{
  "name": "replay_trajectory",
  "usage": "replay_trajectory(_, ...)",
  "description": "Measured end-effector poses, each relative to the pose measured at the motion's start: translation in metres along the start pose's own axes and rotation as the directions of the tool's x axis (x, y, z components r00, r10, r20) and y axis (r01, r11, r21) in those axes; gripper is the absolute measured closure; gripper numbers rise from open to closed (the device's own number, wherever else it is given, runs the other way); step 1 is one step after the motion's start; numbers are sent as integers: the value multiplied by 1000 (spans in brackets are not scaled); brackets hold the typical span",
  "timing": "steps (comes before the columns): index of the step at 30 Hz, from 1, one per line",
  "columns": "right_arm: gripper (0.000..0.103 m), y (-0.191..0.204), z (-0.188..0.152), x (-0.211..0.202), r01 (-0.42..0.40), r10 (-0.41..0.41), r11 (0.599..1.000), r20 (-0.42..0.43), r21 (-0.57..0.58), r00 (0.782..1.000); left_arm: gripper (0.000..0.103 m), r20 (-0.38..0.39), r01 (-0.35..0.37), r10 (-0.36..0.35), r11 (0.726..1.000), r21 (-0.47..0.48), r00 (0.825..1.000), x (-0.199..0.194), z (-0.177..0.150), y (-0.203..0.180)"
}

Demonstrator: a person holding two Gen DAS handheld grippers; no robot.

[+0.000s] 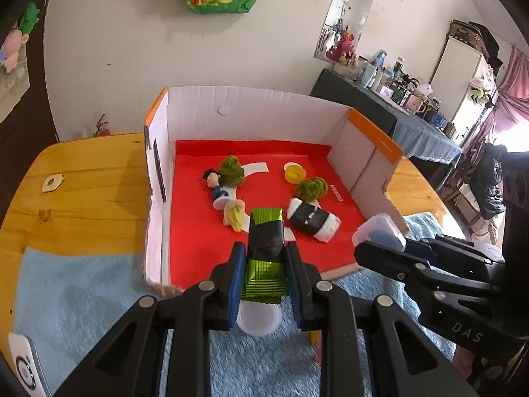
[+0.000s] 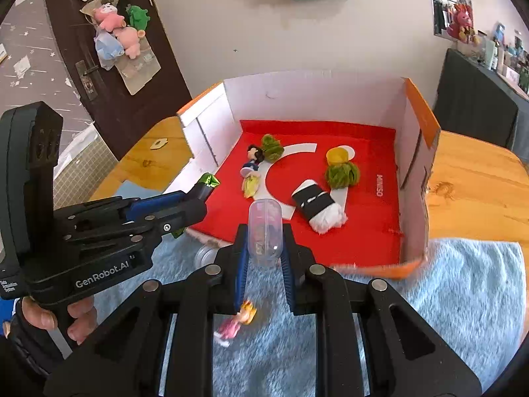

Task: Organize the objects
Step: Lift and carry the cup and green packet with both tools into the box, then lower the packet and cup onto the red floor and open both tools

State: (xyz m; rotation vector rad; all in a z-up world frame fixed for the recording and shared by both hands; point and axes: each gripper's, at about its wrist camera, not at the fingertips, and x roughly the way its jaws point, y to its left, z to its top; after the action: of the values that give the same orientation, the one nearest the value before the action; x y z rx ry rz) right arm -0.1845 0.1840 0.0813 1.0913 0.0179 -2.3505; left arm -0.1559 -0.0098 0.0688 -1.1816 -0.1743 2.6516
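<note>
Jaws of left gripper [image 1: 265, 276] clamp green packet [image 1: 265, 258]; right gripper [image 2: 264, 251] clamps clear capsule [image 2: 265, 231].

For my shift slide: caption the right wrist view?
Right hand-held gripper carries a clear capsule toward the red-lined box.

Bright daylight, perhaps window-fed from the right; fisheye-bent edges, dark corners, blurred near rim.
</note>
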Motion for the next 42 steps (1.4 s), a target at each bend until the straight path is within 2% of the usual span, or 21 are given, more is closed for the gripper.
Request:
replay_trajectory(7,86,-9,11,28,9,-9,1000,-51,2,999,78,-33,2,-2,1000,3,999,20,12,7)
replay_trajectory(15,86,-18,10,55,-13,17,999,-113,38,993,78,-74,11,-11,1000,6,997,38,10,12)
replay_trajectory(22,86,-21,9,68,-2,8,999,-150,40,989,78,-106,12,-11,1000,5,994,49,8,15)
replay_trajectory(33,86,-28,11,81,24,-17,999,-176,39,984,78,-134,3,-3,1000,2,991,62,7,19)
replay_trajectory(42,86,-44,14,87,71,-62,996,-166,50,984,78,-148,-2,1,1000,-6,989,71,7,22)
